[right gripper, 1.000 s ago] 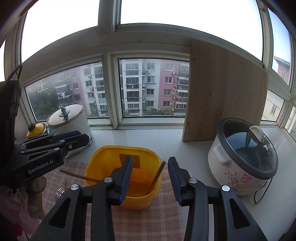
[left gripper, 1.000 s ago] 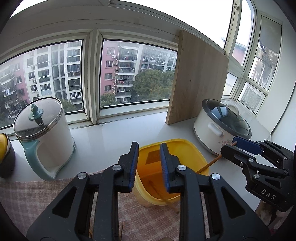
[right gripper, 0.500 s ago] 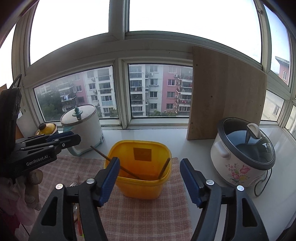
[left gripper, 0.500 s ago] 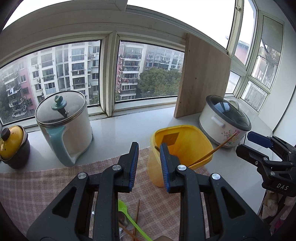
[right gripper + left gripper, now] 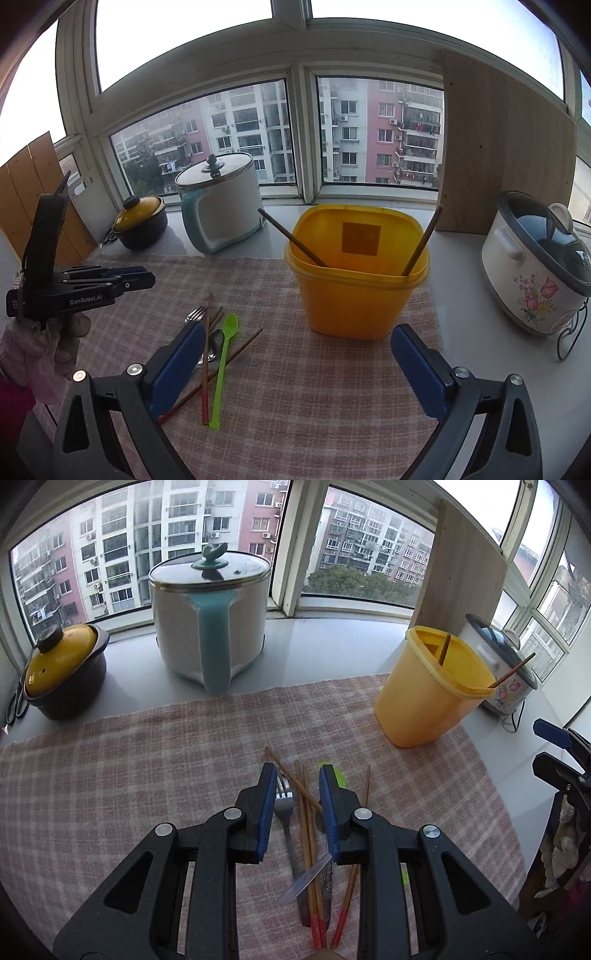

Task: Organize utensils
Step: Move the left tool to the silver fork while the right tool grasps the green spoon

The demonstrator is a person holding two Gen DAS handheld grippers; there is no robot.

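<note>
Yellow bin [image 5: 356, 280]: two chopsticks [image 5: 421, 242]; cloth: one fork [image 5: 286, 805].

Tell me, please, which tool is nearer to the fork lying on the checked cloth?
Left. The left tool hovers directly over the fork, which shows between its fingers, untouched. The right tool, jaws opening and empty, sits off to the side, facing the yellow bin.

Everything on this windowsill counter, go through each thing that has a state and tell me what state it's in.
Yellow plastic bin: upright, lidless, two chopsticks leaning inside.
White electric pot with teal handle: lid on.
Black clay pot: yellow lid on.
Floral white rice cooker: glass lid on.
Green plastic spoon: flat on cloth.
Left hand-held gripper: partly open, empty.
Right hand-held gripper: opening, empty.
</note>
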